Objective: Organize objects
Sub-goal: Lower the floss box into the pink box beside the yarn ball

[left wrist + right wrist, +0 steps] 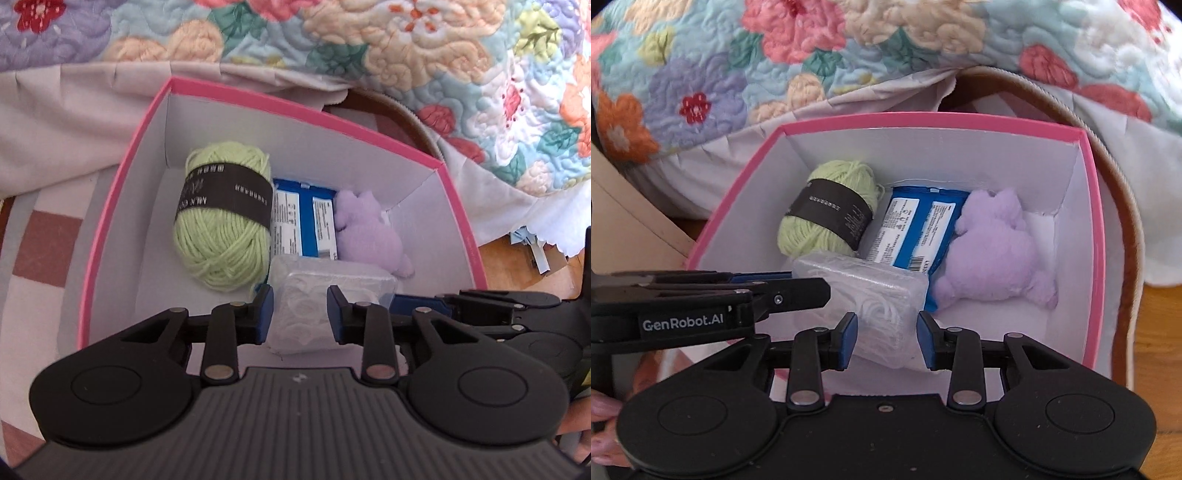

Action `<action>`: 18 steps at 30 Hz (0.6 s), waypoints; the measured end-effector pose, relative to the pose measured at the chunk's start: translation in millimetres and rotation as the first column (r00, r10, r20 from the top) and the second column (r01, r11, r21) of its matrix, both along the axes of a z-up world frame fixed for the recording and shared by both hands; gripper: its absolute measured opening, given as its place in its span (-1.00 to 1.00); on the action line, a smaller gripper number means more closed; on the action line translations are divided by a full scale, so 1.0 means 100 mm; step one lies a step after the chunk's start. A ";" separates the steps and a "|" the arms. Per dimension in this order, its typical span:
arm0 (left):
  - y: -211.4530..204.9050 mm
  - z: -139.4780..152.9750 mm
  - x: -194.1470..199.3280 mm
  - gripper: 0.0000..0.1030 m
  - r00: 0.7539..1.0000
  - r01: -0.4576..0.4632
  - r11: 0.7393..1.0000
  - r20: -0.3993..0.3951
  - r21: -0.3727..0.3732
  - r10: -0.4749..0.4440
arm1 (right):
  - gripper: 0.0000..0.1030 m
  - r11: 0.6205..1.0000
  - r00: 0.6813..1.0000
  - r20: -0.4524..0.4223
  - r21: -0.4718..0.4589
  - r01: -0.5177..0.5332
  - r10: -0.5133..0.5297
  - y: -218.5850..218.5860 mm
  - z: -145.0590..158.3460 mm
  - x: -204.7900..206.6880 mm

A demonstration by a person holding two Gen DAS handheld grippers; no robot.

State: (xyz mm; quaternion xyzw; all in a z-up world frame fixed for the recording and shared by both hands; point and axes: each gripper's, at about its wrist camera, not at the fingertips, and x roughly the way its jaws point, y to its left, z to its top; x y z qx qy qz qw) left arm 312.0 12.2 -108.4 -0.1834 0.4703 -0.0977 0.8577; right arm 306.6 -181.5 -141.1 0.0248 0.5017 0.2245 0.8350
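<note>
A pink box [122, 162] with white inner walls holds a green yarn ball [221, 218], a blue packet [304, 221], a purple plush toy [369, 232] and a clear plastic case [314, 306]. The same box [1095, 236] shows in the right wrist view with the yarn [827, 214], packet [916, 229], plush [993, 251] and clear case [875, 295]. My left gripper [300, 314] is open, its pads on either side of the clear case with small gaps. My right gripper [885, 341] is open over the near end of the case. The left gripper also shows from the side in the right wrist view [701, 295].
A flowered quilt [406, 48] hangs behind the box. A brown-rimmed bag [1123, 206] curves round the box's right side. A checked cloth [44, 243] lies left of the box. Wooden floor [1160, 332] shows at the right.
</note>
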 end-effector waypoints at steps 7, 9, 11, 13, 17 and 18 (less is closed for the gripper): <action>0.00 -0.09 -0.01 -0.59 1.000 -0.020 1.000 0.013 0.015 0.019 | -0.22 0.999 1.000 0.015 -0.033 0.004 -0.004 0.03 -0.06 0.04; 0.00 -0.11 -0.01 -0.60 1.000 -0.020 1.000 0.015 0.005 0.020 | -0.22 0.999 1.000 0.010 -0.033 0.015 -0.015 0.03 -0.07 0.06; -0.02 -0.15 -0.01 -0.60 1.000 -0.026 1.000 0.010 0.013 0.026 | -0.23 0.999 1.000 0.006 -0.039 0.021 -0.021 0.02 -0.10 0.06; -0.06 -0.17 -0.02 -0.60 0.999 -0.028 0.998 0.026 0.059 0.027 | -0.23 0.999 1.000 0.020 -0.045 0.015 -0.014 0.04 -0.11 0.05; -0.03 -0.15 -0.05 -0.60 0.999 -0.024 0.998 0.041 0.050 0.022 | -0.22 0.996 0.995 0.097 -0.088 -0.006 0.015 0.10 -0.07 -0.03; -0.02 -0.13 -0.06 -0.60 0.999 -0.027 0.999 0.049 0.044 0.024 | -0.22 0.996 0.993 0.116 -0.084 -0.008 0.017 0.09 -0.04 -0.06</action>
